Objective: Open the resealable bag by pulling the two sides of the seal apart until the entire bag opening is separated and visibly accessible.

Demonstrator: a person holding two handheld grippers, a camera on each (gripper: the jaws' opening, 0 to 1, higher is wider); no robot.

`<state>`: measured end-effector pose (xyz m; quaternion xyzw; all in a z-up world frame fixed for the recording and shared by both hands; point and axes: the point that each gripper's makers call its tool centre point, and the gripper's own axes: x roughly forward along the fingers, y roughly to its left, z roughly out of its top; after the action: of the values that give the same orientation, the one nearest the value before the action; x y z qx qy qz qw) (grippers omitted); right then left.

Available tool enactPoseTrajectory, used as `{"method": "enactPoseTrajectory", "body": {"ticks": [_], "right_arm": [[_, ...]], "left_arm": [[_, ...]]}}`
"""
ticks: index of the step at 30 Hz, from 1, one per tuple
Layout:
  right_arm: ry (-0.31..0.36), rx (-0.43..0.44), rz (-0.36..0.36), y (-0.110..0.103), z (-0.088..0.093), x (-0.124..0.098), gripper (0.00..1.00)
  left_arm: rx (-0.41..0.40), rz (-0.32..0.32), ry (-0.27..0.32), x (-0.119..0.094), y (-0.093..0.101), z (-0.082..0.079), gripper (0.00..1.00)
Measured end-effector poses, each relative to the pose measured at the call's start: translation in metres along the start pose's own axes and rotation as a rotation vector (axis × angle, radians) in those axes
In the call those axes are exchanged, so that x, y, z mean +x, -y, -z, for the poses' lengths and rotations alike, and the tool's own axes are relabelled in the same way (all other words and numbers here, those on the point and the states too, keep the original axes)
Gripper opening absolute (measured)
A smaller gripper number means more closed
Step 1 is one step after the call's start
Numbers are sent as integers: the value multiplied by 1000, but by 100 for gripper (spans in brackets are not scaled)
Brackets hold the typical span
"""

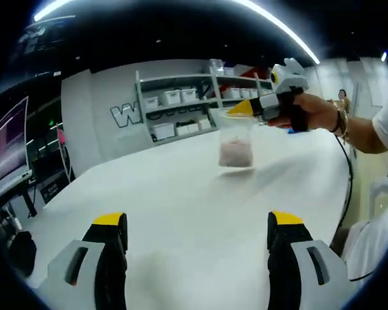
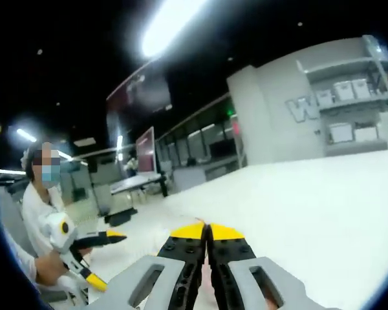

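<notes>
Left gripper view, left to right: a dark monitor with a pinkish screen point(image 1: 10, 145) is seen at the far left beside the wide white counter point(image 1: 181, 213). The left gripper point(image 1: 197, 236), grey-bodied with black yellow-tipped jaws, is held low over the counter with jaws spread wide and nothing between them. Grey wall shelving with white storage boxes point(image 1: 181, 106) is seen behind the counter. The clear resealable plastic bag with pinkish contents at its bottom point(image 1: 235, 139) is held up above the counter's far side, hanging from its top edge. That edge is pinched by the right gripper point(image 1: 240, 108), entering from the right, gripped by a person's hand point(image 1: 313, 111) with a bracelet on the wrist. A black cable point(image 1: 346, 177) is seen trailing down from that hand.

Right gripper view, left to right: a person in a white top point(image 2: 35, 210) is seen at the lower left, with the left gripper point(image 2: 110, 258) held in front of them, jaws parted. The right gripper point(image 2: 207, 234) is seen at bottom centre with its yellow tips pressed together; a thin sliver of pale bag material point(image 2: 210, 284) is visible between the jaws lower down. The white counter point(image 2: 297, 206) stretches right, with the grey shelving point(image 2: 355, 106) at the far right.
</notes>
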<state>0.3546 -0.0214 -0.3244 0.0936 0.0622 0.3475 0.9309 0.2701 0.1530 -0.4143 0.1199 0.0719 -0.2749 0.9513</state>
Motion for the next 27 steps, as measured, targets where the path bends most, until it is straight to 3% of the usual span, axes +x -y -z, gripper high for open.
{"method": "enactPoseTrajectory", "body": {"ticks": [27], "right_arm": [[-31,-3,94,55,-11,49,0]], "left_arm": [[-8,-5,12,-2,-4,-6,89]]}}
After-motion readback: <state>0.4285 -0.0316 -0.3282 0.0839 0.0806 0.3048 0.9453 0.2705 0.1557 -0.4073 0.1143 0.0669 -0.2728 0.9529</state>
